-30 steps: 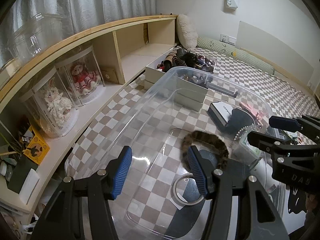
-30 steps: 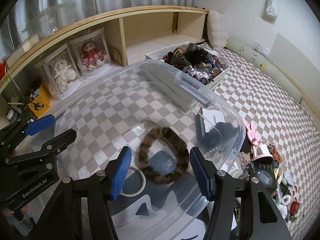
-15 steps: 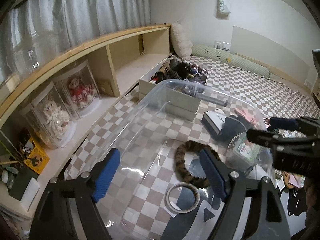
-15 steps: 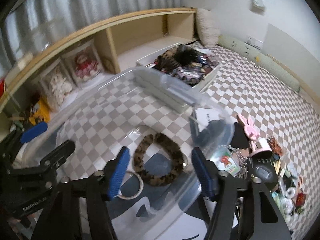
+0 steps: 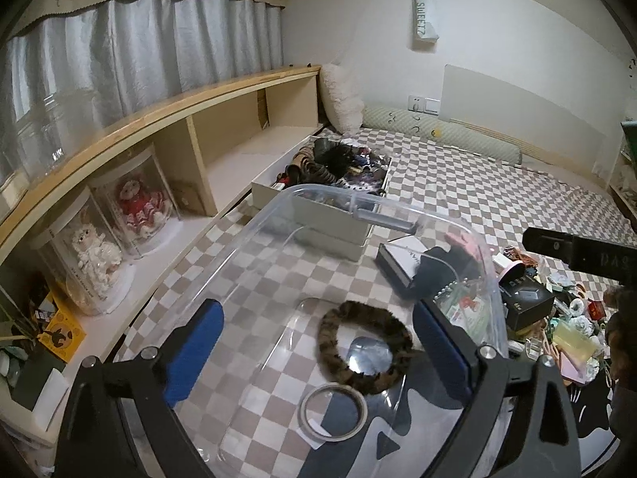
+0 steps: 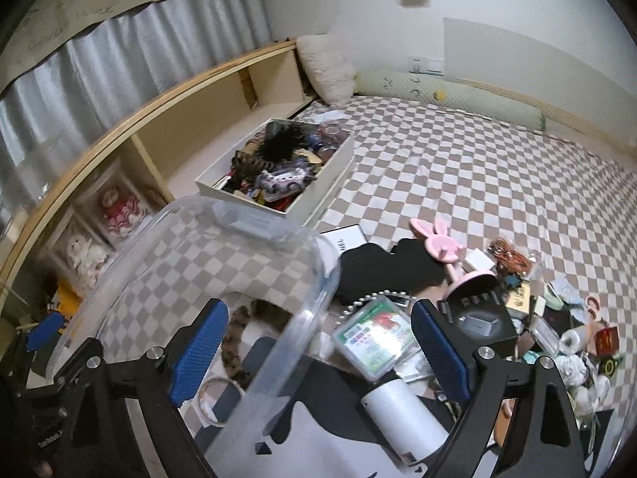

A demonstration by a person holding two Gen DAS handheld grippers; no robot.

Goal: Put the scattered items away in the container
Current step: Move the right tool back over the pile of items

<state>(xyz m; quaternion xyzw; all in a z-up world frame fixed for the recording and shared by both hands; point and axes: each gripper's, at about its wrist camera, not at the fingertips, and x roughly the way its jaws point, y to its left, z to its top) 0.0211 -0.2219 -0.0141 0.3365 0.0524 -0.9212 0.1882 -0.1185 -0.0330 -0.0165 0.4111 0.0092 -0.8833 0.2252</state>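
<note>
Both grippers opening, empty, over the clear bin [image 5: 483, 247]

Right gripper [image 6: 318, 342] straddles the rim; left gripper [image 5: 316, 338] hovers inside. Reaching for the clutter [image 6: 529, 310] could snag the rim, tipping the bin.

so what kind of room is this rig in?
Most likely a bedroom: the work surface looks like a bed under a checkered sheet, with a fluffy pillow and a long bolster at the wall, plus curtains over a wooden shelf holding cased dolls.
</note>
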